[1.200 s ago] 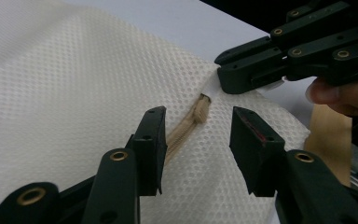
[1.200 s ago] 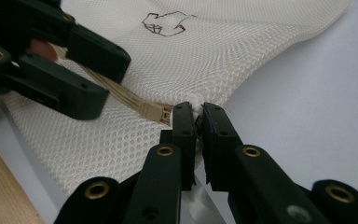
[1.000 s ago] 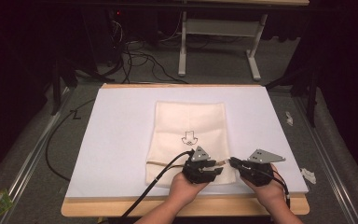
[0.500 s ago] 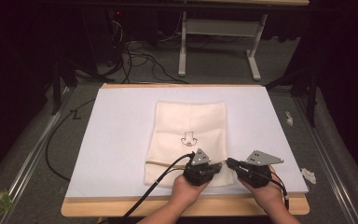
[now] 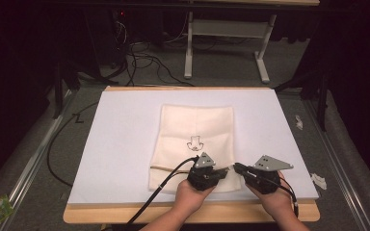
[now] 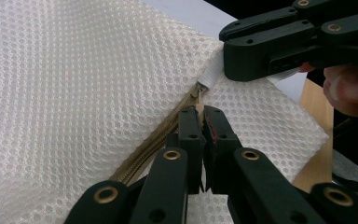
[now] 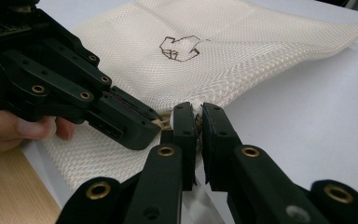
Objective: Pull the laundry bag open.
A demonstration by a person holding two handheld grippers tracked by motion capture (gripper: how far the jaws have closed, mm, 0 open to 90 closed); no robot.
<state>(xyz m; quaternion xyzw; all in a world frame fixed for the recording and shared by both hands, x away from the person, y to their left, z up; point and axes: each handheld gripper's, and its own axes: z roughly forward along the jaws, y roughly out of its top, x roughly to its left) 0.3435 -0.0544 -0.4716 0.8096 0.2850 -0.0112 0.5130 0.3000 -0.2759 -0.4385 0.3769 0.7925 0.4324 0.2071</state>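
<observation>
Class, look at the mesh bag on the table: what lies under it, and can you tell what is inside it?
Under the mesh bag lies the white sheet covering the table. Both tools, left and right, pinch its zipper end. The weave hides any contents; none can be made out.

The desk (image 5: 125, 216) is a wooden board, its bare wood showing along the near and far edges. A white sheet (image 5: 120, 139) covers nearly all of it. A cream mesh bag (image 5: 197, 130) (with a small dark drawing near its middle) lies flat on the sheet, slightly toward the near edge.
</observation>
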